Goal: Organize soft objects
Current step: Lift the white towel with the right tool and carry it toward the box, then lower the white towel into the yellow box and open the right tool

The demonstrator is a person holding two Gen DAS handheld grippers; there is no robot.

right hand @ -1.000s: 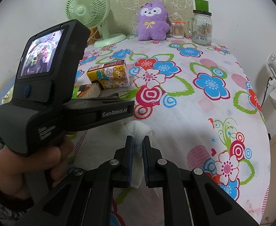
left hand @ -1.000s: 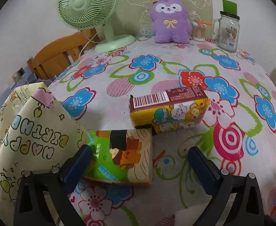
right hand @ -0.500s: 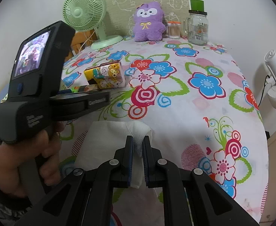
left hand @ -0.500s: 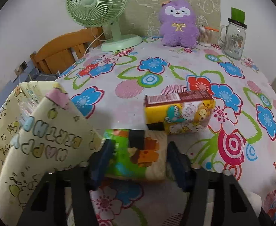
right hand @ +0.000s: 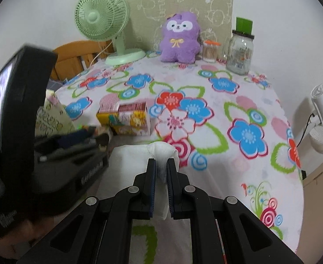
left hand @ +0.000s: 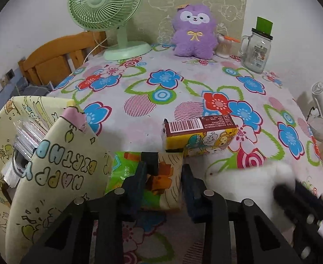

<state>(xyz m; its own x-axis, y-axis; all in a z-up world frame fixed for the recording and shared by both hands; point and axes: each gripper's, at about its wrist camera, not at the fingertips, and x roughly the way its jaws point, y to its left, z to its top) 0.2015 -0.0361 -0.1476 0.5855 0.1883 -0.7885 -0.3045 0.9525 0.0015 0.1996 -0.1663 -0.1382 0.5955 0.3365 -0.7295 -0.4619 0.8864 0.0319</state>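
1. The green tissue pack [left hand: 143,182] is gripped by the left gripper [left hand: 162,187]. Its jaws have just been closing, and the pack sits squeezed between them at the near edge of the desk [left hand: 139,101].

2. A white soft cloth [right hand: 161,154] is pinched by the right gripper [right hand: 161,176]. Its jaws are nearly shut, with a fold of the cloth puffed up between them. The rest of the cloth is spread low in the right wrist view (whether it rests on the desk or hangs cannot be told).

3. A yellow cartoon pack [left hand: 201,136] lies just past the green one, at about 1 o'clock from it. It is touched by nothing.

4. A purple plush toy [left hand: 194,33] is sat far off at 12 o'clock, against the wall. A green fan [left hand: 108,17] is at 11 o'clock and a glass jar [left hand: 256,50] at 1 o'clock.

5. A yellow gift bag [left hand: 42,165] with "Happy Birthday" printed on it is seen at 9 o'clock from the green pack, just beside it. It is probably where soft things are meant to go, but that is only a guess.

6. How far the job has got: two soft things are held, but nothing is seen put away yet. The yellow pack and the plush toy are left to be dealt with. It looks like an early part of the task.
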